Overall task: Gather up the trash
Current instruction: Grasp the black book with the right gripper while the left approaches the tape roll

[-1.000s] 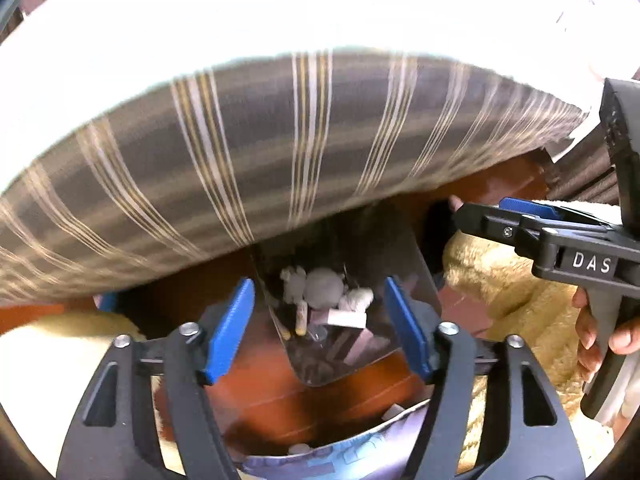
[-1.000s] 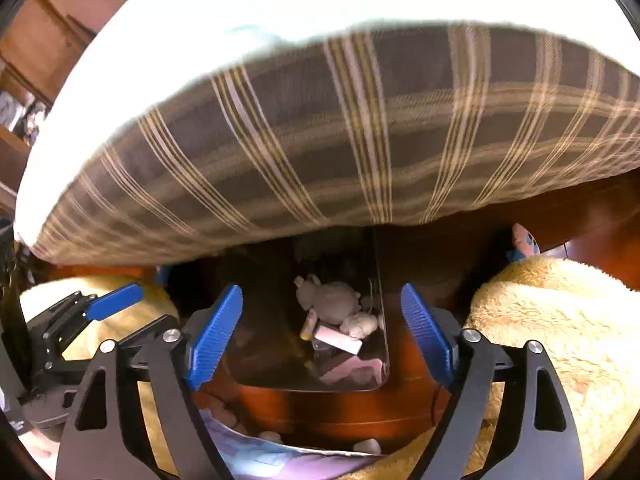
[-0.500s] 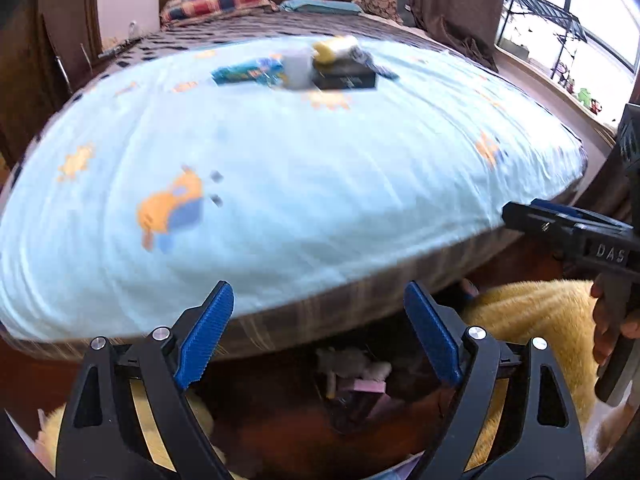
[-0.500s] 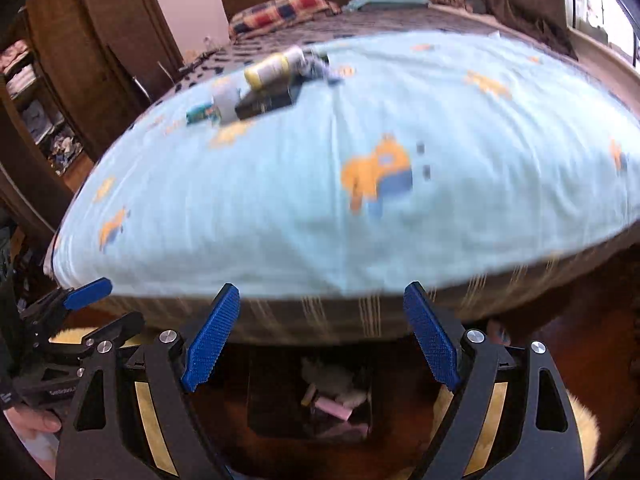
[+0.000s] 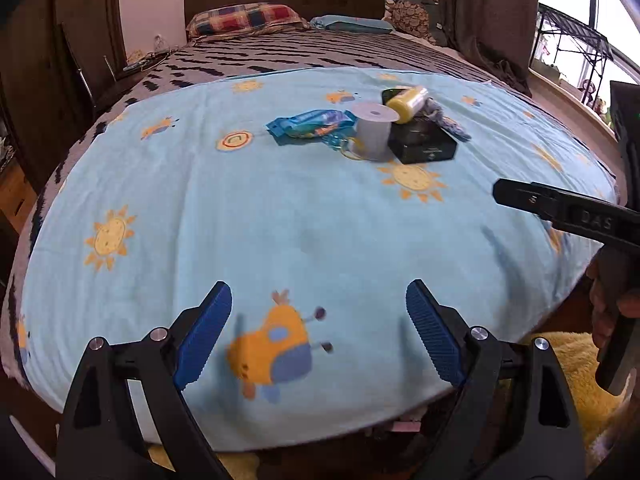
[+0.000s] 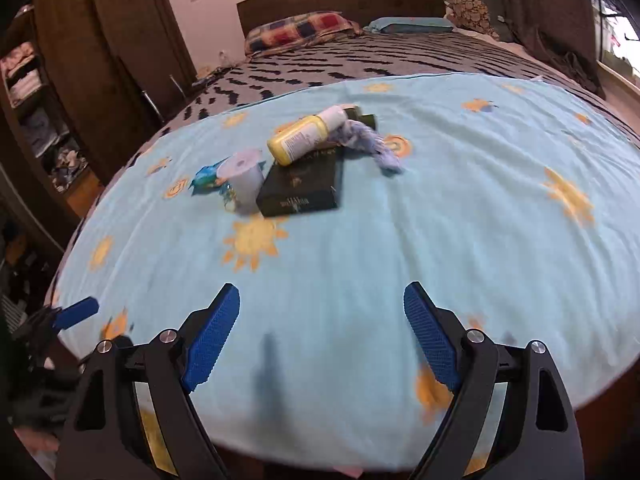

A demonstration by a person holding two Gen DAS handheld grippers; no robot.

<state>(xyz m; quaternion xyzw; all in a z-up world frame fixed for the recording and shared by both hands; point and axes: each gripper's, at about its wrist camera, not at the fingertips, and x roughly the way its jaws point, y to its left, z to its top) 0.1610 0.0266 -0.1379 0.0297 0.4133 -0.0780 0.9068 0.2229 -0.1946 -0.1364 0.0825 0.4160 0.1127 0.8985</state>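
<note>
Hovering over the near edge of a bed covered by a light blue sheet (image 5: 280, 216), the left claw (image 5: 319, 334) has just been opening and stands wide with nothing between its jaws, and the right claw (image 6: 322, 334) gapes wide and empty too. The trash lies clustered well ahead of both on the sheet: a blue wrapper (image 5: 310, 125), a pale cup (image 5: 373, 130), a yellow bottle (image 6: 298, 140) resting on a black box (image 6: 306, 188), and what may be a crumpled cloth (image 6: 370, 142), somewhat blurred.
</note>
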